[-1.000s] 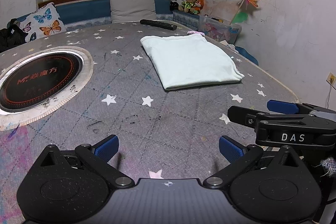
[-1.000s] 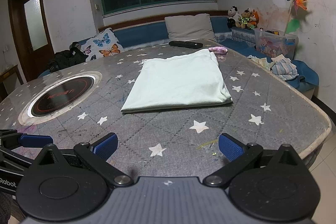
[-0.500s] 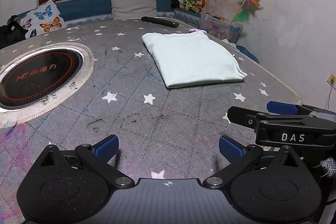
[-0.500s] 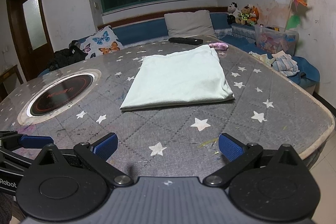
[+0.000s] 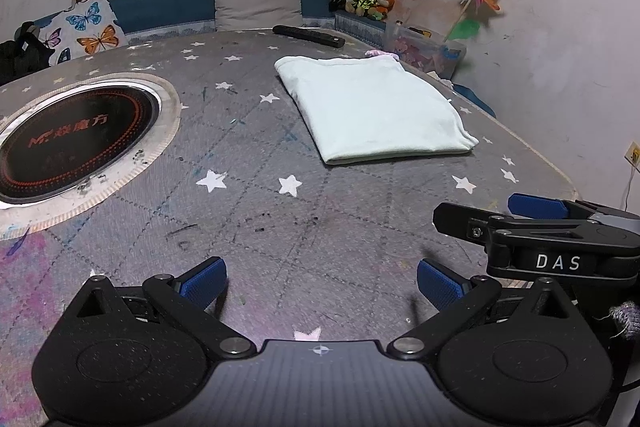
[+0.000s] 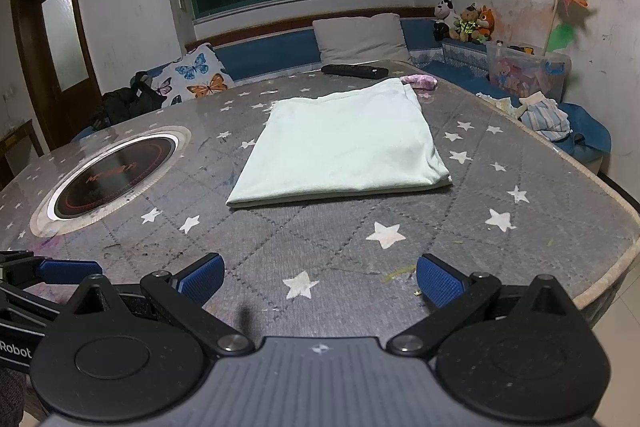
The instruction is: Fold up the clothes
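A pale green garment [image 5: 372,107] lies folded into a flat rectangle on the grey star-patterned table [image 5: 280,227]. It also shows in the right wrist view [image 6: 344,143], ahead of centre. My left gripper [image 5: 320,283] is open and empty, low over the near part of the table, well short of the garment. My right gripper [image 6: 320,279] is open and empty, also near the front edge. The right gripper shows at the right of the left wrist view [image 5: 536,215]. The left gripper's blue pad [image 6: 68,269] shows at the left edge of the right wrist view.
A round black induction cooktop [image 5: 68,139] is set into the table's left side. A black remote [image 6: 354,70] and a small pink cloth [image 6: 420,81] lie at the far edge. Bench cushions, plush toys, a toy bin and loose clothes [image 6: 544,117] lie beyond the table.
Both grippers have risen or tilted slightly, so the garment sits a little lower in both views. The garment has not moved. Both grippers stay open.
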The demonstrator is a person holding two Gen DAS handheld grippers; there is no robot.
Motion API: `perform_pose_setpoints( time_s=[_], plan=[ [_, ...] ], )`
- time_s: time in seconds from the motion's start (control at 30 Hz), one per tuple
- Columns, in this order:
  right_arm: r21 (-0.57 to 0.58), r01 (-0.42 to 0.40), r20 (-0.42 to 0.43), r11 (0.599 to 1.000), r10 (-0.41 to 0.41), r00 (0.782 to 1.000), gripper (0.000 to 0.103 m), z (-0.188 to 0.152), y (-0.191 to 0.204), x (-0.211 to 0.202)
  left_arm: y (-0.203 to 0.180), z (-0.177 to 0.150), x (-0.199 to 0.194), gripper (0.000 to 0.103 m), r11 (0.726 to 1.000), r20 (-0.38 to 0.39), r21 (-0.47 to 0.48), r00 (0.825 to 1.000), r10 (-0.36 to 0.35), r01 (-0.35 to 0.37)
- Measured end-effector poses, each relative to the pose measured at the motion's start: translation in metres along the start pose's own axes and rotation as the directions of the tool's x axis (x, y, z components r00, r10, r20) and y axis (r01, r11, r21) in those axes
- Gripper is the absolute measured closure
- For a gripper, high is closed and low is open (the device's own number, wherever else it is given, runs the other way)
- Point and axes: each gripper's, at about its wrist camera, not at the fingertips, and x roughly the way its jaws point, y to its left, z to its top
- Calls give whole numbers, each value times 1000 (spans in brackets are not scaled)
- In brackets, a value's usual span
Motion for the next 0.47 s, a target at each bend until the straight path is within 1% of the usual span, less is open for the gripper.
perform_pose_setpoints(
  time_s=[0.47],
  plan=[
    [-2,0,-9,1000,0,1000,0,5,0,8,3,7,6,0,1000,-9,5,1000,3,-3]
  ],
)
